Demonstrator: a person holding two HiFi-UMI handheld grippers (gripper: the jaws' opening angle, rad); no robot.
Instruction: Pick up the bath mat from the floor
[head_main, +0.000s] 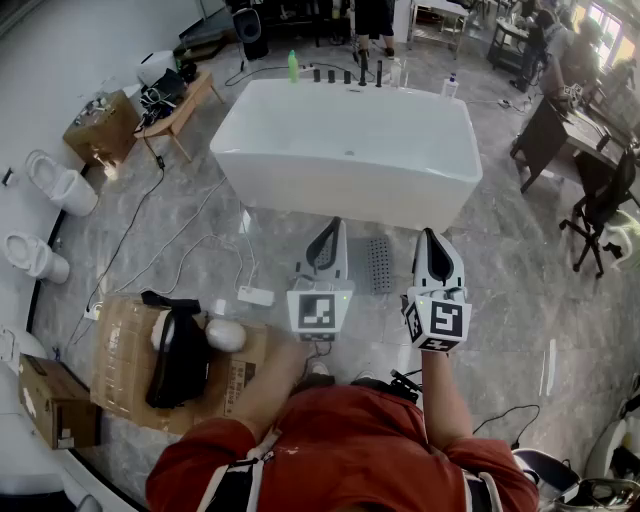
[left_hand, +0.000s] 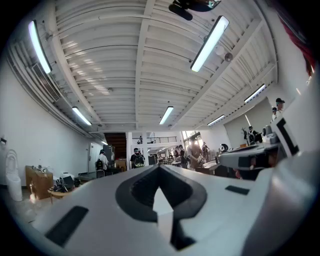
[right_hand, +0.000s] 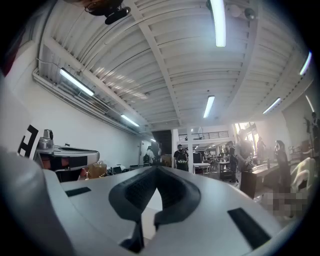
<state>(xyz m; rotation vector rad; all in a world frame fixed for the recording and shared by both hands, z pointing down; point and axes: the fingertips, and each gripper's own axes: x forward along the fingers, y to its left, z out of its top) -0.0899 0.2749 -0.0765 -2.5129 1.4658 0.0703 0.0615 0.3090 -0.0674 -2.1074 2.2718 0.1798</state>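
Observation:
The bath mat (head_main: 380, 265) is a small grey dotted rectangle lying flat on the marble floor just in front of the white bathtub (head_main: 345, 150). In the head view it shows between my two grippers, well below them. My left gripper (head_main: 328, 235) is held up at chest height with its jaws shut and nothing in them. My right gripper (head_main: 432, 242) is beside it, also shut and empty. Both gripper views point up and forward, past the closed left gripper (left_hand: 160, 169) and right gripper (right_hand: 157, 170), at the ceiling and the far hall; the mat is not in them.
A cardboard box (head_main: 175, 365) with a black bag on it sits at my left. White cables and a power strip (head_main: 255, 296) lie on the floor left of the mat. Two toilets (head_main: 45, 215) stand at far left, office chairs (head_main: 600, 200) at right.

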